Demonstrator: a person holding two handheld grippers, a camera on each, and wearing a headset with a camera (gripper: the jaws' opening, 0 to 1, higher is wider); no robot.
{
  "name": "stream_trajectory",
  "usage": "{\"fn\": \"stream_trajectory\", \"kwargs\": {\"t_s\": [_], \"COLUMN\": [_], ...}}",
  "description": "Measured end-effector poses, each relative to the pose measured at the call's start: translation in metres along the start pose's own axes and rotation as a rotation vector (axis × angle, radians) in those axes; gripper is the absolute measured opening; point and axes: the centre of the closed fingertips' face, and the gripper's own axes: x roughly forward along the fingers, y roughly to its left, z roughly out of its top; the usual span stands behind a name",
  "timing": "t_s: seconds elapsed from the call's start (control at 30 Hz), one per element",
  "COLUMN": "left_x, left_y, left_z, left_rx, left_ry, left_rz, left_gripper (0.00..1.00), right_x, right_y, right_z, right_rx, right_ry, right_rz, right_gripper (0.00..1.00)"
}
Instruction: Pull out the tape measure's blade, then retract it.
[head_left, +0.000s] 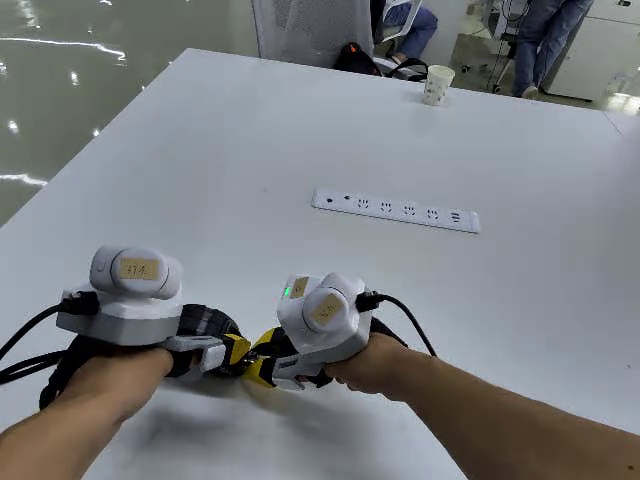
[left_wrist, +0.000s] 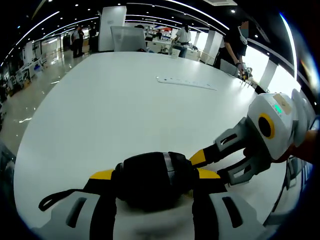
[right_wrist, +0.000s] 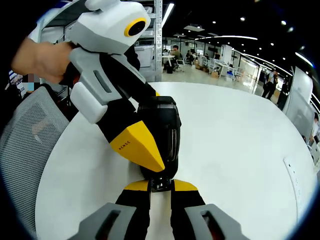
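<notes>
A black tape measure (head_left: 212, 322) is held low over the white table (head_left: 300, 150), near its front edge. My left gripper (head_left: 232, 340) is shut on the tape measure's body (left_wrist: 155, 180), which sits between its yellow-tipped fingers (left_wrist: 102, 175). My right gripper (head_left: 258, 355) meets it from the right, tip to tip. In the right gripper view the case (right_wrist: 162, 132) stands just ahead of my right gripper (right_wrist: 161, 186), which is shut on the blade's hook end at the case mouth. No length of blade shows between case and hook.
A white power strip (head_left: 395, 210) lies across the middle of the table. A paper cup (head_left: 437, 85) stands near the far edge, with people and chairs behind it. A grey mesh chair (right_wrist: 30, 140) is beside the table's near edge.
</notes>
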Motion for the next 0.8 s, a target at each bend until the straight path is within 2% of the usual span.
{"fn": "stream_trajectory", "kwargs": {"t_s": [0.37, 0.8], "left_x": [0.0003, 0.0006], "left_y": [-0.001, -0.0007], "left_z": [-0.0009, -0.0016], "left_rx": [-0.018, -0.037], "left_ry": [0.006, 0.006], "left_rz": [-0.006, -0.012], "left_gripper": [0.59, 0.6], "right_x": [0.0006, -0.0064], "right_y": [0.0, -0.0015], "right_z": [0.0007, 0.0034], "right_rx": [-0.043, -0.031], "right_ry": [0.016, -0.001], "right_rz": [-0.008, -0.012], "right_gripper": [0.12, 0.15]}}
